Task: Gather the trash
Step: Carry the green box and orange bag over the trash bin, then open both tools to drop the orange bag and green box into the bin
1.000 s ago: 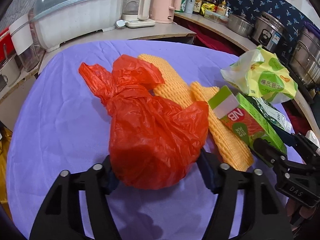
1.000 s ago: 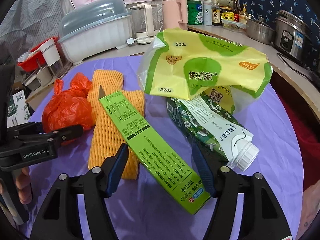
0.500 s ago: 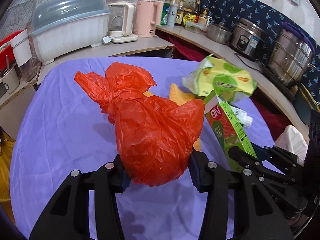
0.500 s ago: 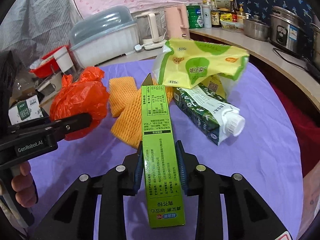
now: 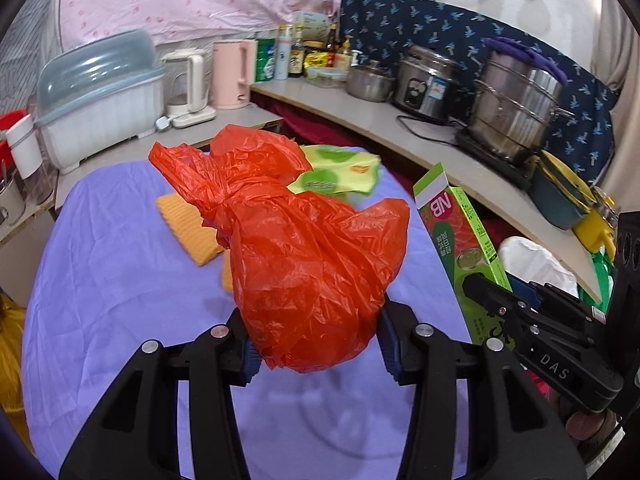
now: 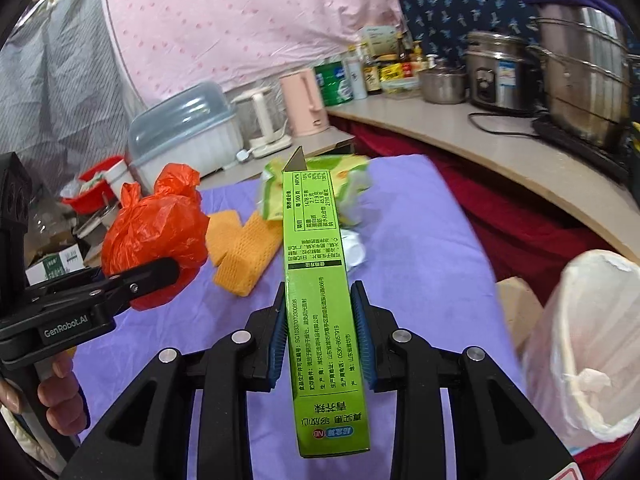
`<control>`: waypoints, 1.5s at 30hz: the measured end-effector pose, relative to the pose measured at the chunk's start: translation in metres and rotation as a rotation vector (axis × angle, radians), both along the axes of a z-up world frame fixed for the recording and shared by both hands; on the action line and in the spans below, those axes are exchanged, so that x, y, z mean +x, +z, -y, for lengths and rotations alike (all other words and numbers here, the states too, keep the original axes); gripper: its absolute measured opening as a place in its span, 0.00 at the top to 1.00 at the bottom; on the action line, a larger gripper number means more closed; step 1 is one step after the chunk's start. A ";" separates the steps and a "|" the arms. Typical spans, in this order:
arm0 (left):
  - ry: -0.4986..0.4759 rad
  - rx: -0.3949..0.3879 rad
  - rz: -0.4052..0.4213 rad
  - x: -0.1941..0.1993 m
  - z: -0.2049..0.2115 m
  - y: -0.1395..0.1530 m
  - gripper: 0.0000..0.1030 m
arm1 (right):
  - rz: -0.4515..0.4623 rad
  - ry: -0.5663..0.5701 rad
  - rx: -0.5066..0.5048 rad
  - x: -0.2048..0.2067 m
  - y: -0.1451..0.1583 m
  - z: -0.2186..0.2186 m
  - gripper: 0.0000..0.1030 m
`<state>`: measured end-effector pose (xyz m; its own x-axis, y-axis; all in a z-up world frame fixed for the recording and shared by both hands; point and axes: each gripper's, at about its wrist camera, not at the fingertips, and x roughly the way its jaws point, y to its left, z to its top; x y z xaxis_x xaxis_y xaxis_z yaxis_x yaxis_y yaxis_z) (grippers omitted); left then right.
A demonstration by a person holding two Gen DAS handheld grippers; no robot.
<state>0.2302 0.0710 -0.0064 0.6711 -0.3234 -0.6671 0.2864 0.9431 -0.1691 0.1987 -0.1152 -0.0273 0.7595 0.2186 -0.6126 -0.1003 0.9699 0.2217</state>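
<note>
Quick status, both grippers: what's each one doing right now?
Left gripper: closed on the red plastic bag, lifted off the purple table.
Right gripper: closed on the green box, held up.

Table [image 5: 100, 280] under a purple cloth, wrinkled. Behind it, a lower grey counter [image 5: 224, 120] bearing a white dish rack with a blue-grey domed lid [image 5: 96, 92], a white electric kettle [image 5: 188, 80] and a pink jug [image 5: 234, 74]. To the right, a long curved counter [image 5: 400, 128] carrying bottles and jars [image 5: 304, 56], a steel bowl [image 5: 368, 84], a rice cooker [image 5: 428, 84] and a tall stacked steel steamer [image 5: 516, 108]. Back wall hung with pink spotted fabric [image 6: 240, 20]; dark blue patterned fabric [image 5: 400, 28] behind the curved counter. Grey striped fabric [image 6: 52, 100] at left. Red cloth [image 6: 520, 216] below the curved counter.
</note>
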 end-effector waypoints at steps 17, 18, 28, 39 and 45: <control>-0.212 0.048 0.059 -0.064 0.148 0.024 0.57 | 0.034 -0.321 0.011 -0.105 0.029 0.151 0.72; -0.228 0.050 0.058 -0.067 0.158 0.023 0.57 | 0.033 -0.332 0.013 -0.111 0.028 0.158 0.72; -0.363 0.079 0.031 -0.089 0.246 0.009 0.57 | 0.004 -0.462 0.020 -0.151 0.015 0.228 0.72; -0.463 0.113 -0.027 -0.089 0.323 -0.017 0.56 | -0.034 -0.553 0.055 -0.157 -0.006 0.289 0.72; -0.480 0.134 -0.057 -0.082 0.349 -0.030 0.56 | -0.045 -0.587 0.069 -0.151 -0.015 0.310 0.72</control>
